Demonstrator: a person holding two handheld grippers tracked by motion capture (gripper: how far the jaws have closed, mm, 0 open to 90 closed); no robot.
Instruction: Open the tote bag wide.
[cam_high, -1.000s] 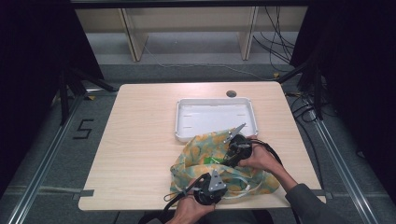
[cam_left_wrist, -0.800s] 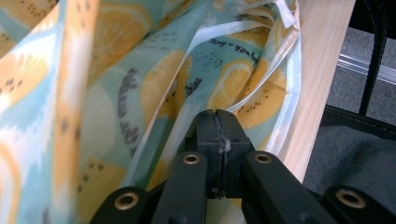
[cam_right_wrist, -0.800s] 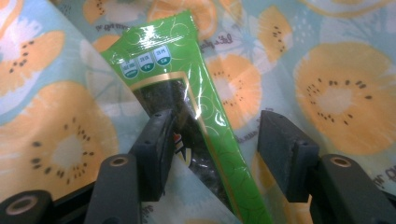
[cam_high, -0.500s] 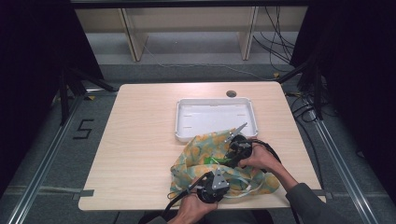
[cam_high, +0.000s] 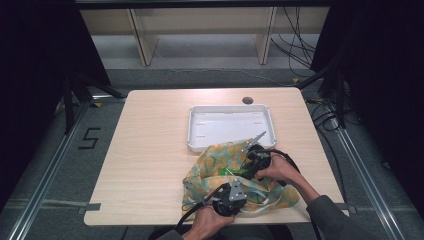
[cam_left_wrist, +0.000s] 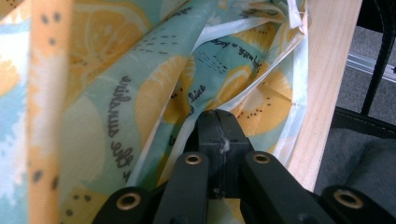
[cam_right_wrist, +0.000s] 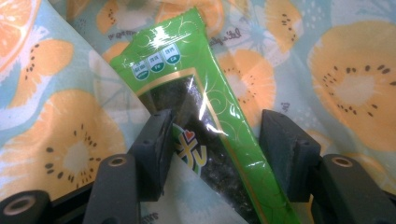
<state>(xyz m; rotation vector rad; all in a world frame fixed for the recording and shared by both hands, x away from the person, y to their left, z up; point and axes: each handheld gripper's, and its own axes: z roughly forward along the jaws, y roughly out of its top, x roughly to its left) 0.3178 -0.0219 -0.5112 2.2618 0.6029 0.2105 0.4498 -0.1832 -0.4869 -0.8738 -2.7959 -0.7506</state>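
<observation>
A cloth bag (cam_high: 207, 160) printed with orange and kiwi slices lies crumpled on the front right part of the table (cam_high: 150, 150). A narrow green packet (cam_high: 225, 171) with a dark window rests on the bag. In the right gripper view the packet (cam_right_wrist: 205, 116) runs between the jaws of my right gripper (cam_right_wrist: 218, 119), which is open, one jaw on each side of it. My left gripper (cam_left_wrist: 217, 123) is shut, pinching a fold of the bag (cam_left_wrist: 93, 116) near the table's front edge. From above, the left gripper (cam_high: 242, 192) sits at the bag's front and the right gripper (cam_high: 239, 169) at its right.
A white rectangular tray (cam_high: 191, 130) stands behind the bag, which laps against its front rim. A round hole (cam_high: 247, 100) is in the tabletop behind the tray. The left half of the table is bare wood. Black cables trail from both grippers.
</observation>
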